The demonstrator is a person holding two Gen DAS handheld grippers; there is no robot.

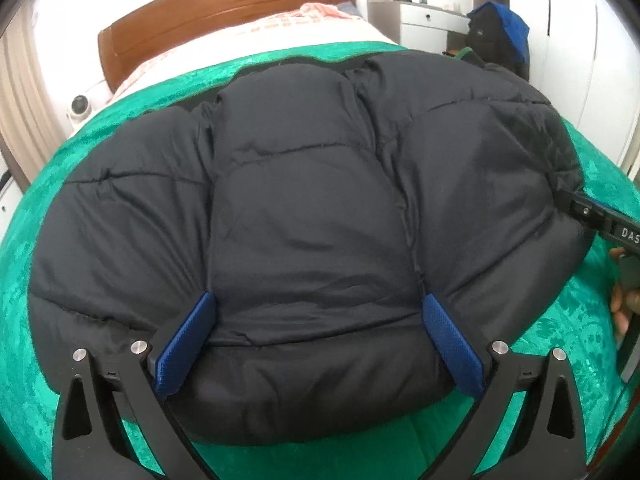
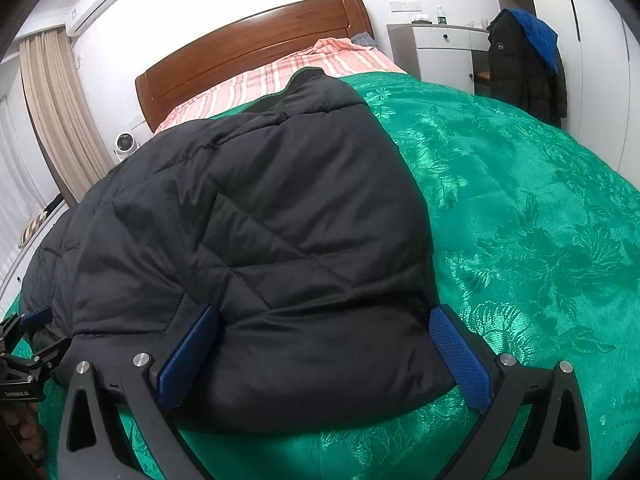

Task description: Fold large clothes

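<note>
Green patterned bedspread [image 2: 520,208] is covering the bed, with open room stretching toward three o'clock in the right wrist view. On it a black quilted puffer jacket [image 1: 304,208] is lying folded and puffy, collar toward twelve o'clock. Left gripper [image 1: 316,336] and right gripper [image 2: 324,344] are each spreading wide across its near hem.
</note>
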